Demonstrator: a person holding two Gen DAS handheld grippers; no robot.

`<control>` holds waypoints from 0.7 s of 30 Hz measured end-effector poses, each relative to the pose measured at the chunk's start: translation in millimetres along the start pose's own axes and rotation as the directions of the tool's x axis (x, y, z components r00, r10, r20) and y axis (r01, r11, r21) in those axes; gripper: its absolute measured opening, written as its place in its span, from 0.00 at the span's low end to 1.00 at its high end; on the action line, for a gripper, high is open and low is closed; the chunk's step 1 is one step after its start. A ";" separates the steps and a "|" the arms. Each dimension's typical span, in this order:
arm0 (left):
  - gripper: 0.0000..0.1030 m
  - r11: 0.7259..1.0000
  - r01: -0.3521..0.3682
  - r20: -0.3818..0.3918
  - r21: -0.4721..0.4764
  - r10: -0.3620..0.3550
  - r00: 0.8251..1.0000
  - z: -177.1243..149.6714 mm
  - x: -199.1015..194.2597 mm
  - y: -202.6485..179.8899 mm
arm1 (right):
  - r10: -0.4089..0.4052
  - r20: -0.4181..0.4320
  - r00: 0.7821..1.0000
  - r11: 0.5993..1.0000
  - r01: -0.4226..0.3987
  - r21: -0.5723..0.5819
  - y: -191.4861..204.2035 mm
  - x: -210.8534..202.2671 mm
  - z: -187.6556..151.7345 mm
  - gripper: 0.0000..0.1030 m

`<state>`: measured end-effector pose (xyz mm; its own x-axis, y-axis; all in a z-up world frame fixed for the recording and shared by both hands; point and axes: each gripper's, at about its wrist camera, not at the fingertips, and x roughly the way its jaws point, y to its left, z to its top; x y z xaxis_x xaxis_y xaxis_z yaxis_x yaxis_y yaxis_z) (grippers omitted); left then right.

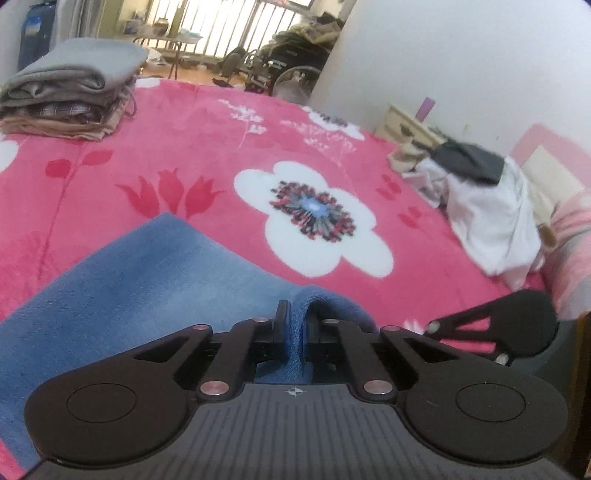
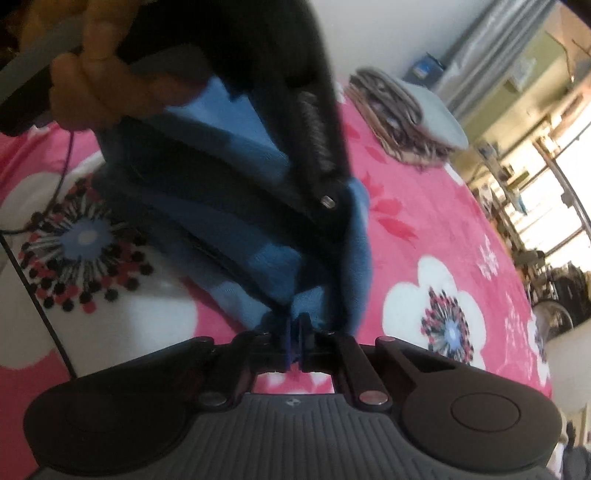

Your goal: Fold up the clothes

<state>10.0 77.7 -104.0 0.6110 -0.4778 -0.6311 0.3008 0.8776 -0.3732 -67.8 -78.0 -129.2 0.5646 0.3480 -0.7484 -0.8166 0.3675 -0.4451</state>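
The blue garment lies on the bed right in front of the left tool, spreading away to the left over the pink flowered blanket. A raised fold of its edge runs up between the tool's two fingers, which are closed tight on the cloth.

In the right wrist view the right tool is likewise pinched shut on a bunched corner of the same blue cloth, which rises from its fingers and drapes over the other gripper. That other gripper's dark body, with a coiled spring on it, crosses the upper middle of this view and blocks much of the garment; a hand grips its handle at the upper left. A thin dark cable hangs from that hand across the blanket.

Farther off in the left wrist view, a loose heap of white and dark clothes sits at the right side of the bed, well apart from the blue garment. At the far left corner rests a neat stack of folded clothes. Beyond the bed a pale bedside cabinet stands against the white wall, with barred windows in the background.
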 end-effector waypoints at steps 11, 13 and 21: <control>0.03 0.998 0.055 0.008 -0.037 -0.055 0.998 -10.4 -2.6 3.1 | -0.060 0.000 0.998 0.998 0.060 -0.035 15.0 47.0 15.7 0.00; 0.03 0.997 0.063 0.000 -0.051 -0.063 0.998 -15.6 -0.8 5.7 | -0.129 0.015 0.991 0.990 0.130 -0.052 24.1 48.9 16.2 0.00; 0.03 0.983 0.088 0.014 -0.163 -0.087 0.996 -24.2 2.9 26.2 | -0.277 0.094 0.956 0.929 0.292 -0.227 59.3 36.3 16.6 0.12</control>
<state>1.9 98.5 -132.0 0.5927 -0.5515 -0.5871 0.2296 0.8143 -0.5332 -93.8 -29.3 -174.6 0.7776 0.3121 -0.5459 -0.6212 0.2470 -0.7437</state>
